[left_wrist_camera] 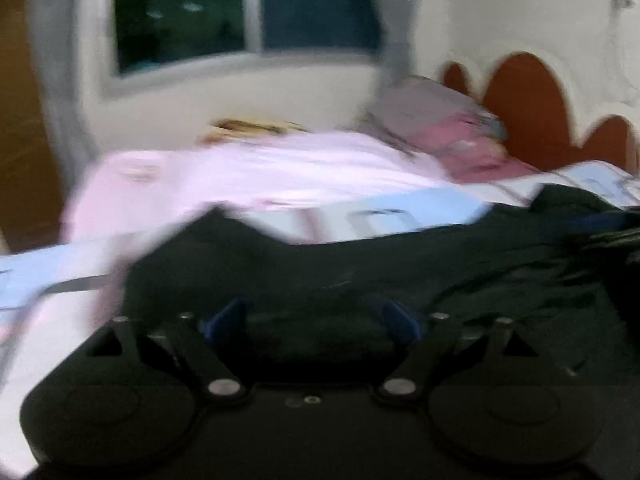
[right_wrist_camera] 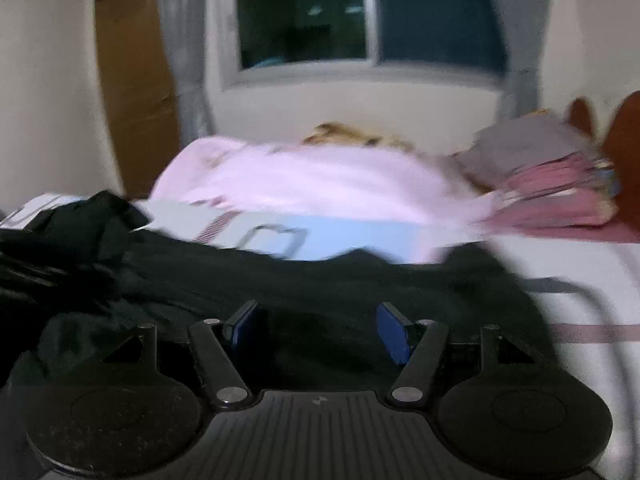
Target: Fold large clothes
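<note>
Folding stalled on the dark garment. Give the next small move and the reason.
Probably lower both grippers and pinch the near edge of the dark garment. The left gripper and right gripper hover open over it, nothing held, and it lies crumpled on the bed.

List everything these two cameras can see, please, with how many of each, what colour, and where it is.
dark garment: one, black, spread and rumpled across the near side of the bed, right in front of both grippers
pink blanket: one, pale pink, heaped behind the garment
bed sheet: one, white and light blue with stripes, under the garment
folded clothes: one stack, grey on top, pink below, by the headboard
headboard: one, reddish brown with a pale scalloped edge, far right
window: one, dark panes, pale frame, back wall
curtains: grey, either side of the window
left hand-held gripper: black, blue pads, open
right hand-held gripper: black, blue pads, open
</note>
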`<control>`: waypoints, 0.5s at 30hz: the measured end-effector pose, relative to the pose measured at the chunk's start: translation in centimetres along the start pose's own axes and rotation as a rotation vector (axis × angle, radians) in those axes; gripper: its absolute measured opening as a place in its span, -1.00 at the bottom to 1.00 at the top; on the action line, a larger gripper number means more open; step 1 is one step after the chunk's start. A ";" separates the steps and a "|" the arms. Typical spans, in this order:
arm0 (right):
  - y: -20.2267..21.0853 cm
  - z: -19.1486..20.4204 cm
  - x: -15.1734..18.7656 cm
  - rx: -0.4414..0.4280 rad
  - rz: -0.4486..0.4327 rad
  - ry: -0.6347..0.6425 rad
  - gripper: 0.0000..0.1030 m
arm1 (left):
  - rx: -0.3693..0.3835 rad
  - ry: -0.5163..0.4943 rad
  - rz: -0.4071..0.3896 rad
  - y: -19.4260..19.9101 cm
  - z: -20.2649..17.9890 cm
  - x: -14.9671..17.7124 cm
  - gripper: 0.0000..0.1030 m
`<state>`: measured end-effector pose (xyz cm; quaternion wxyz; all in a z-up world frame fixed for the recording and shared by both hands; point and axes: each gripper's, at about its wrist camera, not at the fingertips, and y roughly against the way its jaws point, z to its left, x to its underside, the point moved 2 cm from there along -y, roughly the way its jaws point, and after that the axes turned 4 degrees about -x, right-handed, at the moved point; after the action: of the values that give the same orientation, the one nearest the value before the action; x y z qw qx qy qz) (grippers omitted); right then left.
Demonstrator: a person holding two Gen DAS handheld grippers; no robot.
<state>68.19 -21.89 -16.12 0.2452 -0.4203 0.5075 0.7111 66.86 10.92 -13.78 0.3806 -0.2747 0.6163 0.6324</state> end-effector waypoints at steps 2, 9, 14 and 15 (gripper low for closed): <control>0.5 -2.8 1.5 0.068 0.033 -0.060 0.22 | -0.019 0.040 0.040 0.0 2.0 1.6 0.53; -2.1 -2.8 4.0 0.089 -0.034 -0.067 0.22 | -0.011 0.110 0.035 -2.2 1.8 3.6 0.57; 1.6 -1.5 1.9 0.152 0.011 -0.054 0.23 | -0.019 0.153 0.064 1.5 1.9 1.6 0.26; 3.7 -0.7 1.4 0.138 -0.033 -0.074 0.23 | 0.026 0.168 0.009 3.8 1.3 1.3 0.34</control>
<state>64.79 -24.03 -15.47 0.3037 -0.3840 0.5390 0.6854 63.16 12.58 -12.51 0.3282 -0.3188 0.6555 0.6008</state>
